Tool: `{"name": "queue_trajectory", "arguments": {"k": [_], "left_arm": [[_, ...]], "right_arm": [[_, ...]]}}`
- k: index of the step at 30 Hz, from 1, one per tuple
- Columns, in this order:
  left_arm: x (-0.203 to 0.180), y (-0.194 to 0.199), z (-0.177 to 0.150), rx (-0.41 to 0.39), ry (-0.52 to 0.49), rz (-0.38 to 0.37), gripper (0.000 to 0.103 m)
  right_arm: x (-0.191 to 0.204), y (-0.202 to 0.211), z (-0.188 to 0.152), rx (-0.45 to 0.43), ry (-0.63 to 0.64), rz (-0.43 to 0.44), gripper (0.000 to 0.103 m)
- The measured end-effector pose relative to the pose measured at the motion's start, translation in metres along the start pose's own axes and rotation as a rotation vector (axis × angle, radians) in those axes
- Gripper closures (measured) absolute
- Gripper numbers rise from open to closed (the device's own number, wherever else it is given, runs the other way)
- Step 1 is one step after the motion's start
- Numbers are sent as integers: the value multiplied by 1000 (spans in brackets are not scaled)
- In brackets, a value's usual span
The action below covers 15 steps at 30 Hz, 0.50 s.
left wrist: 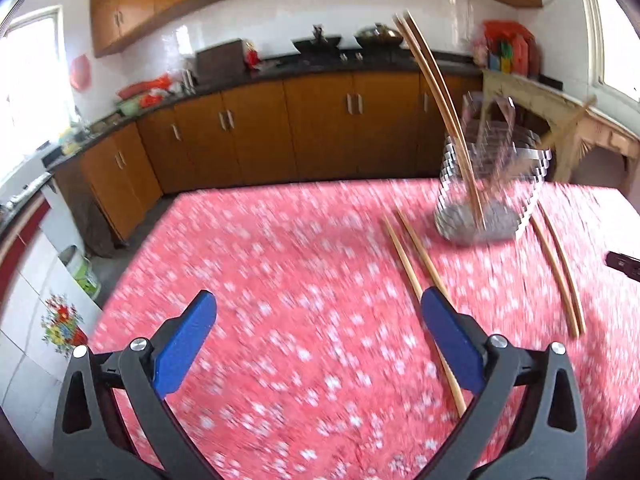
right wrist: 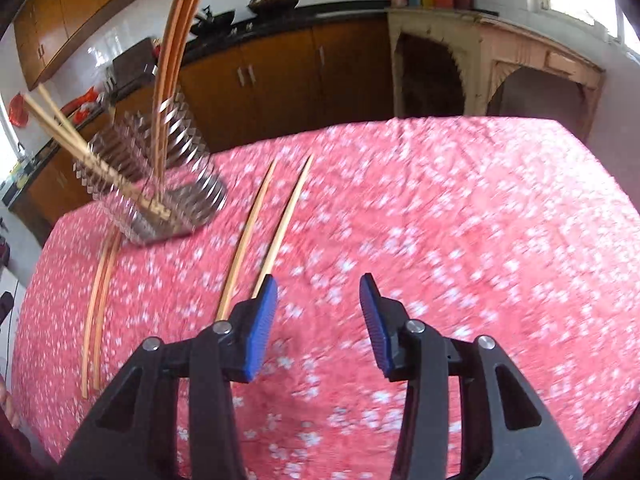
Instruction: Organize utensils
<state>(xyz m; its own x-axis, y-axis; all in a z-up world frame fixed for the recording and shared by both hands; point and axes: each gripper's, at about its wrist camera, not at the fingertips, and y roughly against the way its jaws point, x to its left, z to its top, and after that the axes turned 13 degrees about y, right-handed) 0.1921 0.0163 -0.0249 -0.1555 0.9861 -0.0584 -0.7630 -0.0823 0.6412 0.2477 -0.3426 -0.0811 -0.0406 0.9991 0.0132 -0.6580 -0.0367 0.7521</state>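
A wire utensil holder (left wrist: 492, 184) (right wrist: 156, 184) stands on the red flowered tablecloth (left wrist: 280, 280) (right wrist: 440, 240). One pair of wooden chopsticks (left wrist: 436, 92) (right wrist: 172, 60) stands upright in it, and a second pair (right wrist: 60, 124) leans out sideways. Two more pairs lie flat, one on each side of the holder. My left gripper (left wrist: 318, 292) is open wide and empty, its right finger over one lying pair (left wrist: 412, 268). My right gripper (right wrist: 319, 280) is partly open and empty, with the other lying pair (right wrist: 260, 224) just left of its left finger.
The table's far edge runs just behind the holder. Brown cabinets and a dark counter (left wrist: 320, 64) line the far wall, and a pale wooden side table (right wrist: 500, 52) stands at the right. A dark object (left wrist: 624, 264) lies at the table's right edge.
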Motion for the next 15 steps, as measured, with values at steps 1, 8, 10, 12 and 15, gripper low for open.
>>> {"name": "queue_trajectory", "arguments": {"k": [1, 8, 10, 12, 15], "left_arm": [[-2, -5, -3, 20, -4, 3, 2], [-3, -24, -35, 110, 46, -146, 2], [-9, -27, -42, 130, 46, -167, 2], [-15, -31, -47, 143, 32, -158, 7], [-28, -39, -52, 192, -17, -138, 30]], "right_arm": [[6, -5, -3, 5, 11, 5, 61], [39, -30, -7, 47, 103, -25, 66], [42, -36, -9, 66, 119, -27, 74], [45, -36, -15, 58, 145, -64, 85], [34, -35, -18, 63, 118, -61, 94]]}}
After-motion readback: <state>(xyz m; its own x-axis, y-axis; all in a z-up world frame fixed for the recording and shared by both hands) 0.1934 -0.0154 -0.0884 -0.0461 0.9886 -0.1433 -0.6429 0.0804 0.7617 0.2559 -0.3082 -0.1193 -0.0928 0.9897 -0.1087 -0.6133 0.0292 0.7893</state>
